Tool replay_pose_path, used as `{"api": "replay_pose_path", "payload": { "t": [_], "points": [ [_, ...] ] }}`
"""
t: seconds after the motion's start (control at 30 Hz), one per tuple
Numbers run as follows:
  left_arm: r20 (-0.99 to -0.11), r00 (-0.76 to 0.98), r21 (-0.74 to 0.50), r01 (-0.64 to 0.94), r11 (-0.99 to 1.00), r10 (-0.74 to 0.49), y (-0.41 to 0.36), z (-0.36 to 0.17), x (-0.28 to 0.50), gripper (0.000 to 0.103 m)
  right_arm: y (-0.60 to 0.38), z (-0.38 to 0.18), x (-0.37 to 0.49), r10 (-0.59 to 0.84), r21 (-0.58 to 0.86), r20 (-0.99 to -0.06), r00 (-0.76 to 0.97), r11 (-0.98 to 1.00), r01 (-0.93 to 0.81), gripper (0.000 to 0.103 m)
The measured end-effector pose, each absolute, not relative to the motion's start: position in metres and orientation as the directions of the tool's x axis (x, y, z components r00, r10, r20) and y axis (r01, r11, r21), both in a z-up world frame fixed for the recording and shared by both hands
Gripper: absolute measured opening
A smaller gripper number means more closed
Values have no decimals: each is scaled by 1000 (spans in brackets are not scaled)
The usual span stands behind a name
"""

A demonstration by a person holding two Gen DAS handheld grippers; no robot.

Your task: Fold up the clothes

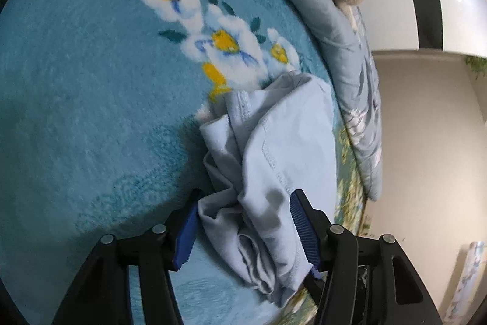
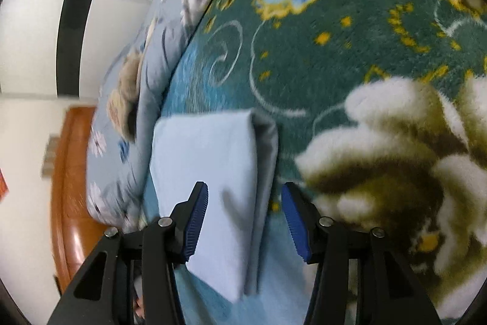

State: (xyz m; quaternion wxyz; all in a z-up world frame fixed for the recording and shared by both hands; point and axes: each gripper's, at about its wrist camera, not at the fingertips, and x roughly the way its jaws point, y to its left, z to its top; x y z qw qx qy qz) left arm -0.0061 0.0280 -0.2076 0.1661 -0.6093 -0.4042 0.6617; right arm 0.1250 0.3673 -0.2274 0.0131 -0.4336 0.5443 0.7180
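Pale-blue garment (image 2: 210, 172) lies on the floral blanket (image 1: 76, 111), w/ one crisp folded edge in right view but the end in left view bunched. Left gripper (image 1: 242, 229) and right gripper (image 2: 245, 221) both spread wide, straddling cloth. Partly folded, I'd judge; bunched end needs tidying.

Teal floral fleece blanket (image 1: 91, 111); grey-blue floral quilt (image 1: 359, 75) along edge; wooden headboard (image 2: 70, 188).
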Motion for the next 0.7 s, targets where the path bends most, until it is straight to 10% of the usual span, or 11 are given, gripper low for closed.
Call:
{"api": "replay_pose_path", "payload": {
  "t": [0.33, 0.7],
  "points": [
    [-714, -250, -698, 328, -636, 654, 34, -188, 5, 17, 375, -242, 112, -474, 805, -591, -652, -299, -512, 9],
    [-758, -336, -638, 205, -742, 559, 64, -121, 33, 10, 388, -188, 60, -589, 812, -580, -562, -476, -338, 7]
  ]
}}
